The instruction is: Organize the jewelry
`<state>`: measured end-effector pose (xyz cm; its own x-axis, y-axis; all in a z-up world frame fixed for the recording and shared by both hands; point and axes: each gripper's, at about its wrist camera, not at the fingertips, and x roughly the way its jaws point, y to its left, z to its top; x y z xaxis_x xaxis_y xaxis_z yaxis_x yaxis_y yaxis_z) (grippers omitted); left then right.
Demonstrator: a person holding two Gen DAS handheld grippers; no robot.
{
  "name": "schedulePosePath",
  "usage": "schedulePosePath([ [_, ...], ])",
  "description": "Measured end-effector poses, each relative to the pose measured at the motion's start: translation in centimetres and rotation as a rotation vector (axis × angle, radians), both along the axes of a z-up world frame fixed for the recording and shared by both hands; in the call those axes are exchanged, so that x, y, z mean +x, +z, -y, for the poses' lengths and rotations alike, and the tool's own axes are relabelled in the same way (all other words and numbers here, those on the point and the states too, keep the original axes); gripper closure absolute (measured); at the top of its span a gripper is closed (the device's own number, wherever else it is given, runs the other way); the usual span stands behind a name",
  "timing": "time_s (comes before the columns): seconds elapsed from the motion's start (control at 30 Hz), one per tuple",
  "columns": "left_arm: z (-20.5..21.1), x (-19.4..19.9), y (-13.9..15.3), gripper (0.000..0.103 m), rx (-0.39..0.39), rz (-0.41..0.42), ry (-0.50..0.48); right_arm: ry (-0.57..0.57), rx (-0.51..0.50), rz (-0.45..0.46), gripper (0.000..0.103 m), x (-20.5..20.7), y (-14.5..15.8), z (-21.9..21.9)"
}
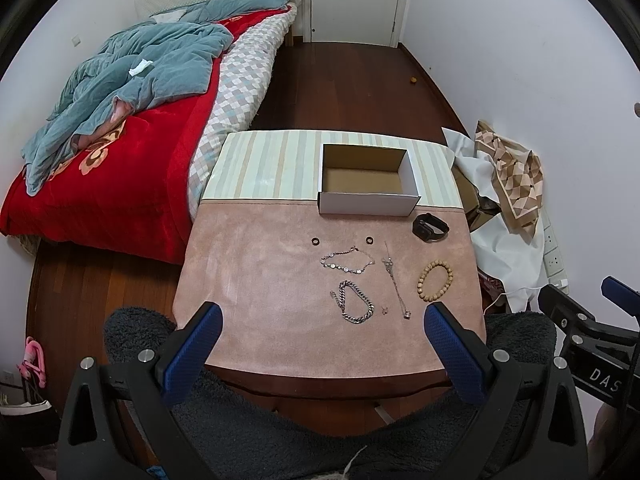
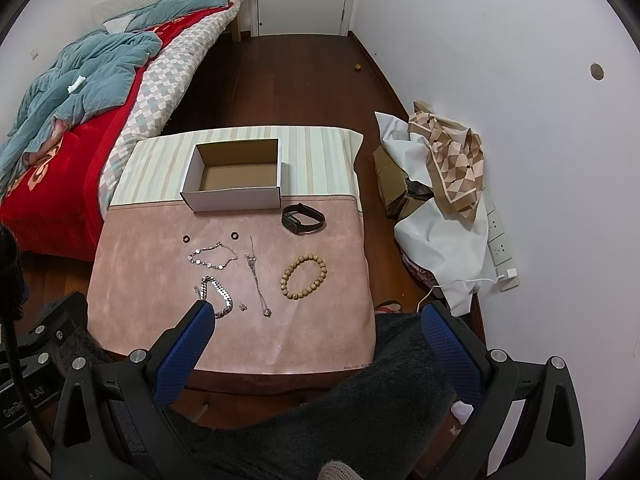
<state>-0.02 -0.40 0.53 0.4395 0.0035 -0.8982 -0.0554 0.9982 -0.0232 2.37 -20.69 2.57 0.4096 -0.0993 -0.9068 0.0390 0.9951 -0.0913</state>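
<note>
An empty white cardboard box (image 1: 408,168) (image 2: 232,200) stands at the back of the small table. In front of it, on the pink cloth (image 1: 260,280) (image 2: 140,280), lie a black wristband (image 1: 430,229) (image 2: 303,218), two small dark rings (image 1: 315,241) (image 2: 186,239), a thin silver bracelet (image 1: 347,261) (image 2: 213,257), a heavy silver chain bracelet (image 1: 354,303) (image 2: 216,294), a fine necklace (image 1: 396,280) (image 2: 258,276) and a wooden bead bracelet (image 1: 435,281) (image 2: 303,277). My left gripper (image 1: 324,312) and right gripper (image 2: 318,312) hover open above the near table edge, holding nothing.
A bed (image 1: 120,152) with a red blanket and blue quilt stands left of the table. Bags and patterned cloth (image 2: 448,168) are piled by the right wall, next to a power strip (image 2: 500,244). Dark fuzzy fabric (image 2: 380,400) lies below the grippers. Wooden floor runs back to a door.
</note>
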Motion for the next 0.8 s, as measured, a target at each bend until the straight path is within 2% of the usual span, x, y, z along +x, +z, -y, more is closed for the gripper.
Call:
schedulePosePath([
  [0.2,0.4,-0.1,0.6,0.0,-0.006,0.002,0.002,-0.001,0.003,0.006,0.0,-0.2,-0.1,-0.1],
  [0.37,0.0,0.9,-0.5,0.0,-0.016,0.001,0.013,-0.031,0.014,0.036,0.0,0.2,-0.8,0.3],
  [0.53,-0.3,3.6,-3.3,0.0,0.046,0.01,0.04,-0.093,0.001,0.012,0.0,2.4,-4.4,1.6],
  [0.8,-0.1,7.7,-10.8,0.0,0.096,-0.098,0.028,-0.14,-0.036,-0.103,0.0,6.6,-13.0,2.9],
])
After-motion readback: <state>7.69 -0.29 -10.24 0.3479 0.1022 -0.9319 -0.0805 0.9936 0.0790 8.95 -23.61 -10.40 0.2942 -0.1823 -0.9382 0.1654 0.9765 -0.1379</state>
